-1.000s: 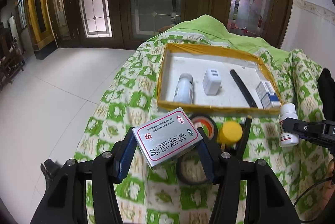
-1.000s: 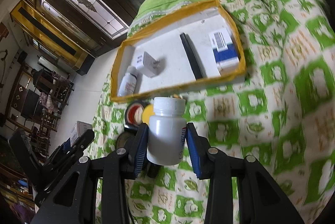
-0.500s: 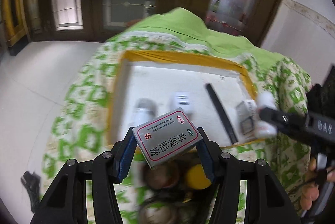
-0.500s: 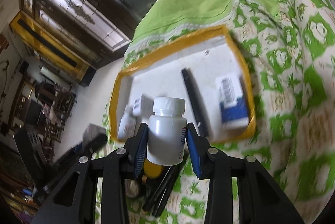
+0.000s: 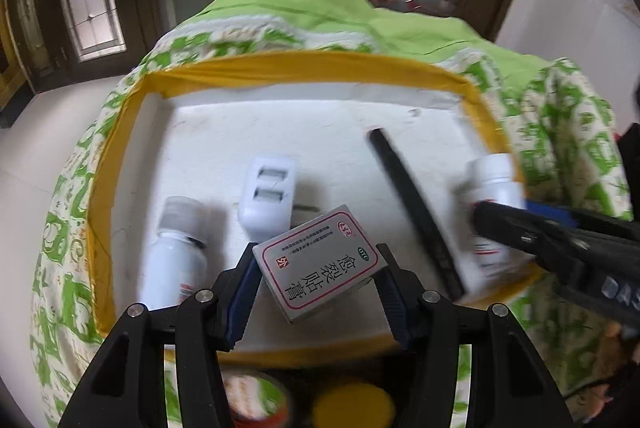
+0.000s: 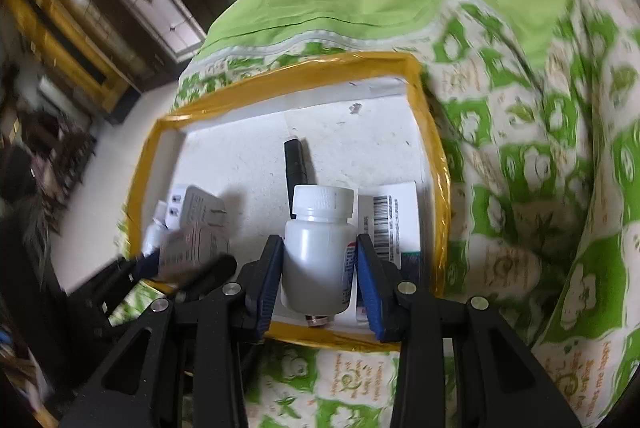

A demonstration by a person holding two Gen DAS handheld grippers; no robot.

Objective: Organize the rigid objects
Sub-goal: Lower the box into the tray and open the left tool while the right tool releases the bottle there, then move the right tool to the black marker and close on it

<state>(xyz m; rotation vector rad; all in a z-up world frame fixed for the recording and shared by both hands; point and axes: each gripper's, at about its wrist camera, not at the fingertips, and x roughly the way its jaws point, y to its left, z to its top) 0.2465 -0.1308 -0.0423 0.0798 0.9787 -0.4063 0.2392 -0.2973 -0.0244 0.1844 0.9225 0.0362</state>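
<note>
Left wrist view: the left gripper (image 5: pixel 318 268) clamps a flat grey cardboard box (image 5: pixel 318 262) with a red border, tilted above a shallow white tray (image 5: pixel 132 115) with yellow taped rim. Right wrist view: the right gripper (image 6: pixel 320 274) grips a smooth white plastic bottle (image 6: pixel 320 248), ribbed cap up, over the tray's near edge.

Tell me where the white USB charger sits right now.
In the left wrist view, the white USB charger lies in the yellow-rimmed tray, left of centre, between the lying white bottle and the black pen.
</note>
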